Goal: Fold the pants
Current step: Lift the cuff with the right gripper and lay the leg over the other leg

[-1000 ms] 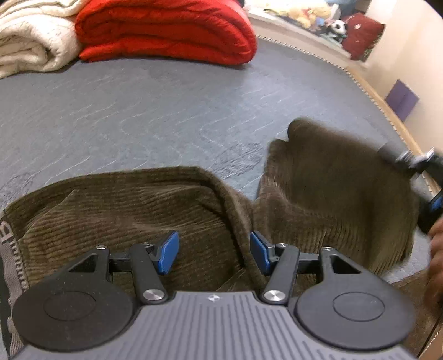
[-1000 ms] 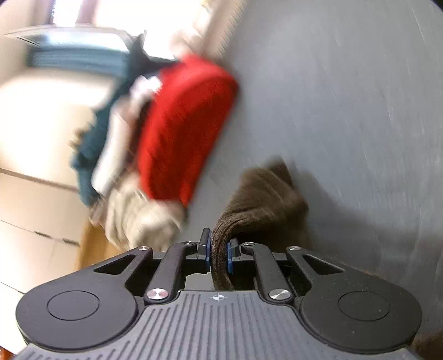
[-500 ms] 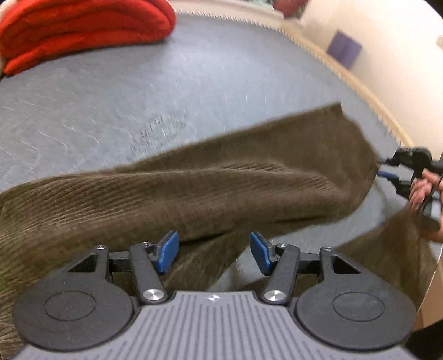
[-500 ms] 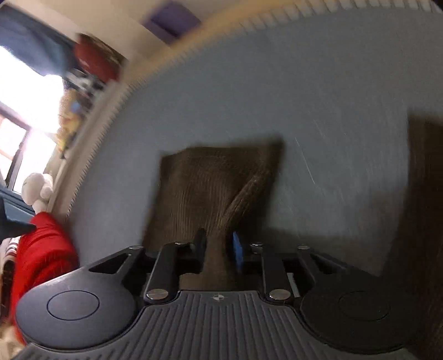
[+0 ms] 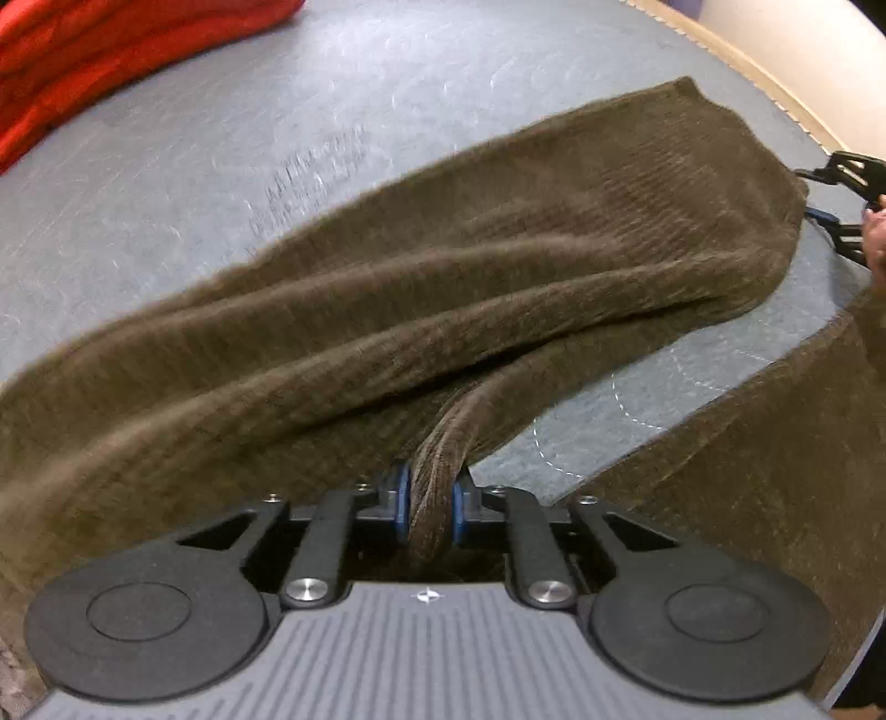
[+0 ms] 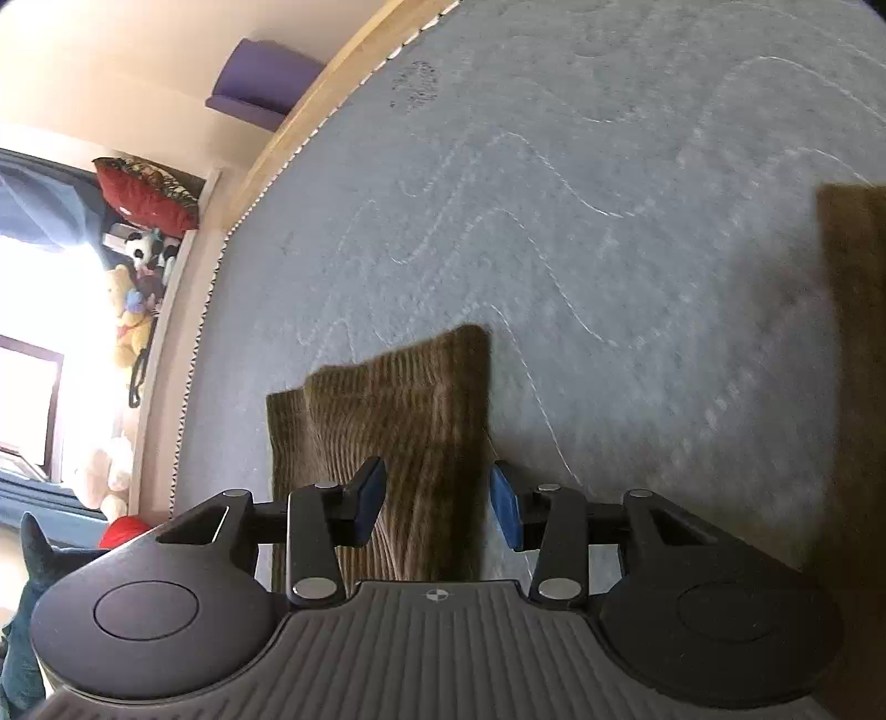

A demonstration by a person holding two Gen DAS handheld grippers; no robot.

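Brown corduroy pants (image 5: 443,266) lie across the grey mattress (image 5: 277,111). My left gripper (image 5: 431,507) is shut on a bunched fold of the pants near the crotch. One leg stretches away to the right, the other (image 5: 775,471) runs along the right edge. My right gripper (image 6: 437,501) is open, its blue pads either side of the leg's hem end (image 6: 398,421), which lies flat on the mattress (image 6: 609,221). It also shows at the far right of the left wrist view (image 5: 841,205).
A red folded blanket (image 5: 111,50) lies at the far left of the mattress. The wooden bed edge (image 6: 310,116) runs along the wall, with a purple block (image 6: 260,83), a red cushion (image 6: 149,194) and soft toys (image 6: 133,310) beyond it.
My left gripper has closed on the pants fabric. My right gripper has opened and let go of the leg end, which now lies flat on the mattress.
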